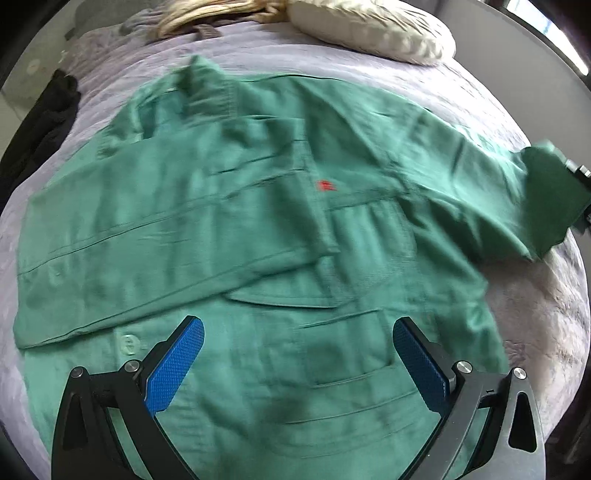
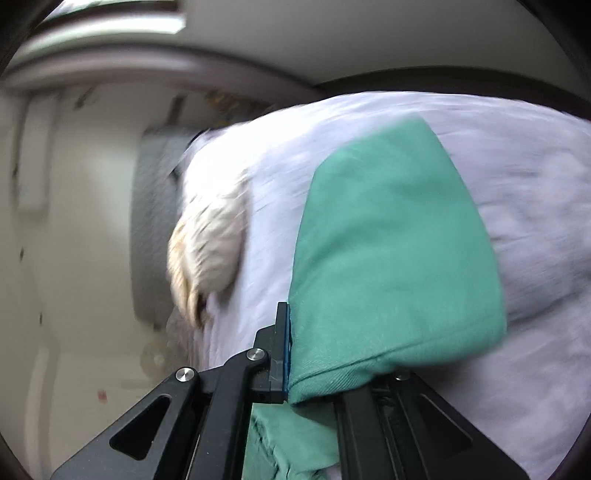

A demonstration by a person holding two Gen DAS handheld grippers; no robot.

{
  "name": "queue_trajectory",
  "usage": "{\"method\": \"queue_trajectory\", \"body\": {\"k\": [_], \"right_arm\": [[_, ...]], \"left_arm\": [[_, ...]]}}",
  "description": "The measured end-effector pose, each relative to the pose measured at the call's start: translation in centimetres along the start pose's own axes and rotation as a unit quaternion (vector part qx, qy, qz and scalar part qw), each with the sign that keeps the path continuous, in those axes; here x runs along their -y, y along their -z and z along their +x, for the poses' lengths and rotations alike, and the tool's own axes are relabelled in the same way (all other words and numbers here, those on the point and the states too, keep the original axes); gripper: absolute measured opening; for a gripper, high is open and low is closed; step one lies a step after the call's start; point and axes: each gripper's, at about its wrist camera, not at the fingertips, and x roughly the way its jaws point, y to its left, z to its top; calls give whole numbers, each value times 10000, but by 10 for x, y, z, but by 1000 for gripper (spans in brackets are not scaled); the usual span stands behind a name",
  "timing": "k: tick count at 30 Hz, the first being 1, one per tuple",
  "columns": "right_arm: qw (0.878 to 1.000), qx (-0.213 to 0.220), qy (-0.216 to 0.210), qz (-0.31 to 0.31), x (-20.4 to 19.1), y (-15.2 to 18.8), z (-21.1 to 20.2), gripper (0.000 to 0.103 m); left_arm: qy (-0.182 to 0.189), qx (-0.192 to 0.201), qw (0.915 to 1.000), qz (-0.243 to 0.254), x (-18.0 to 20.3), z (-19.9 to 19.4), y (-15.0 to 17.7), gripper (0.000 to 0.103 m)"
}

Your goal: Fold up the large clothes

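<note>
Blue pads (image 1: pixel 177 363) on my left tongs (image 1: pixel 297 354) sit closest, spread wide apart with nothing between them. They hang over the near part of the green shirt (image 1: pixel 258 229), not touching it. My shirt lies flat in the middle of the bed, and one long sleeve is folded across its front. It has a small red mark (image 1: pixel 325 185) near the middle. My right tongs (image 2: pixel 286 350) are squeezed tight on the cuff of the other sleeve (image 2: pixel 395 251), which drapes over them and sticks out to the right of the shirt. Under the shirt is a soft purple blanket (image 1: pixel 546 295). On the far side of the bed sits a cream pillow (image 1: pixel 373 27). Some dark cloth (image 1: pixel 44 122) lies at the left edge.
</note>
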Motion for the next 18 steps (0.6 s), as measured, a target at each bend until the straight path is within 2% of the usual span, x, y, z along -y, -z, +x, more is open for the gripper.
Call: {"method": "queue_trajectory", "body": {"k": [3, 6, 7, 9, 11, 13, 16, 18], "right_arm": [[9967, -286, -171, -735, -53, 25, 17, 4], [9852, -600, -229, -1592, -110, 63, 40, 4], [9768, -706, -178, -2015, -132, 82, 49, 4], [9515, -930, -21, -2932, -174, 127, 71, 4], [9199, -1265, 81, -3711, -204, 184, 97, 4], [8916, -1699, 170, -4195, -218, 243, 131, 4], [8699, -2317, 294, -4345, -207, 309, 177, 4], [8623, -2685, 563, -4256, -190, 343, 212, 5]], "left_arm": [[-106, 109, 9998, -153, -29, -6, 3, 103], [-210, 259, 9988, -348, -62, -13, 3, 103], [-247, 327, 9981, -460, -79, -17, 2, 103], [-349, 460, 9959, -694, -107, -22, 1, 103], [-461, 535, 9933, -915, -125, -24, 5, 103], [-571, 557, 9897, -1192, -147, -29, 11, 103], [-649, 569, 9849, -1498, -177, -30, 22, 103], [-631, 538, 9835, -1607, -190, -29, 29, 103]]}}
